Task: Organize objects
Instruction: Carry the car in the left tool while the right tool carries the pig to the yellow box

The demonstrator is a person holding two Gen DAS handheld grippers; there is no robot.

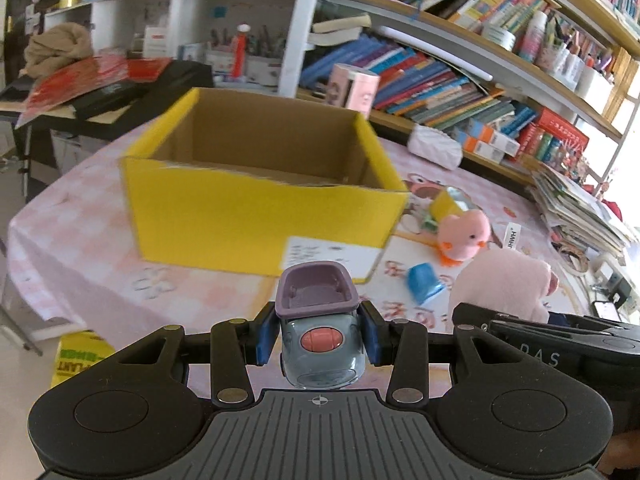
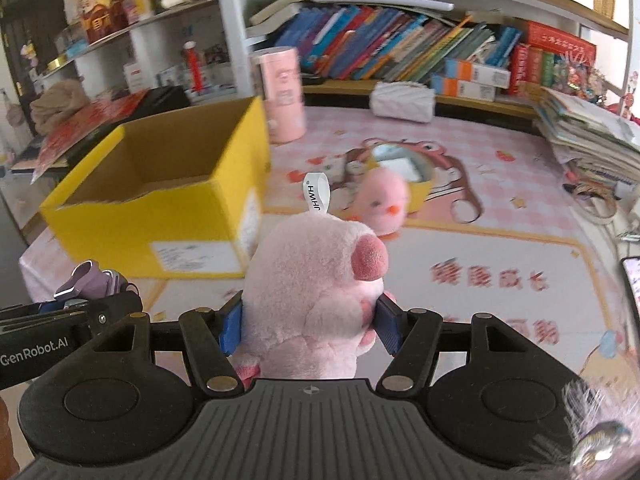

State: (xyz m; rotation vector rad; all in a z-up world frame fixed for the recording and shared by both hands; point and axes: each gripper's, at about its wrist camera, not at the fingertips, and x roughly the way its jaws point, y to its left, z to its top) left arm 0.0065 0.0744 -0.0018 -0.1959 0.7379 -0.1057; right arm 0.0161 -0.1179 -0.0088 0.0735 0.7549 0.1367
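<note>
My left gripper is shut on a grey-blue toy car with a purple top, held above the table in front of the open yellow cardboard box. My right gripper is shut on a pink plush pig, right of the box; the pig also shows in the left wrist view. A pink chick toy lies on the table beyond it, next to a yellow cup. A small blue cup lies on its side near the box.
The table has a pink cartoon cloth. A pink cylinder and a white pouch stand at the back. Bookshelves run behind. A paper stack sits at the right edge, a phone beside it.
</note>
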